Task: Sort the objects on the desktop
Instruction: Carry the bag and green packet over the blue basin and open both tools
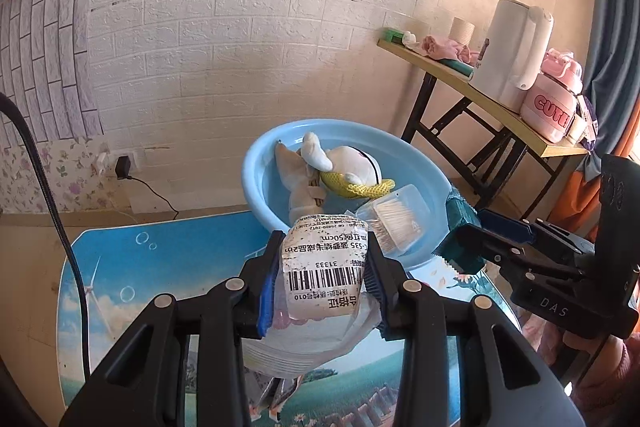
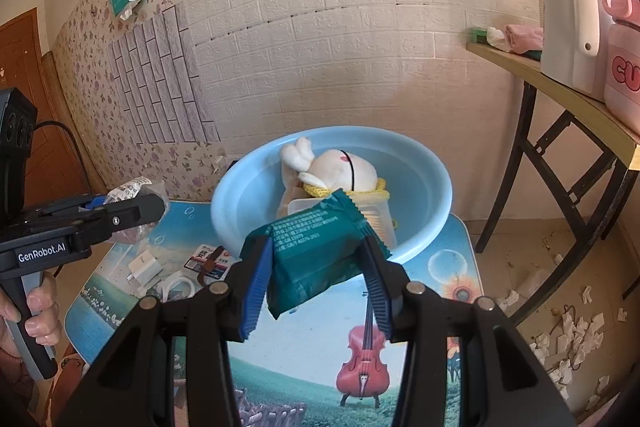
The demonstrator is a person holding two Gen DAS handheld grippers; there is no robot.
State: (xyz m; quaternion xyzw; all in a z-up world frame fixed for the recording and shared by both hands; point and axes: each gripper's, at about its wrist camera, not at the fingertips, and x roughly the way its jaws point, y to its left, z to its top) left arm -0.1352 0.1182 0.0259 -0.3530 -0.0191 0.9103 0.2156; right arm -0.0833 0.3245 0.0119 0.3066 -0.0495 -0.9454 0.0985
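1. In the left wrist view, we see the left tool [image 1: 324, 275] clamped on a clear bag [image 1: 320, 279] with a barcode label; both blue pads press its sides, and it is lifted off the surface [image 1: 160, 267].
2. In the right wrist view, we see the right tool [image 2: 316, 279] clamped on a teal packet [image 2: 316, 251], tilted, likewise held above the surface.
3. A hand [image 2: 38, 303] grips the left tool's handle at the left edge of the right wrist view.
4. On the surface, left of the right tool, lie a white charger [image 2: 145, 265], a white ring [image 2: 178, 285], a card [image 2: 208, 261] and a brown strap [image 2: 209, 263].
5. Just beyond both tools, a blue basin [image 2: 424, 223] stands at the far edge of the surface.
6. In the basin lie a plush toy [image 2: 340, 167], a yellow net [image 2: 316, 191] touching it, and a clear box of cotton swabs [image 1: 400, 223].
7. To the right, well apart, a side table [image 1: 492, 107] carries a white kettle [image 1: 508, 55] and a pink bottle [image 1: 552, 107].
8. Paper scraps [image 2: 568, 339] litter the floor under that table.
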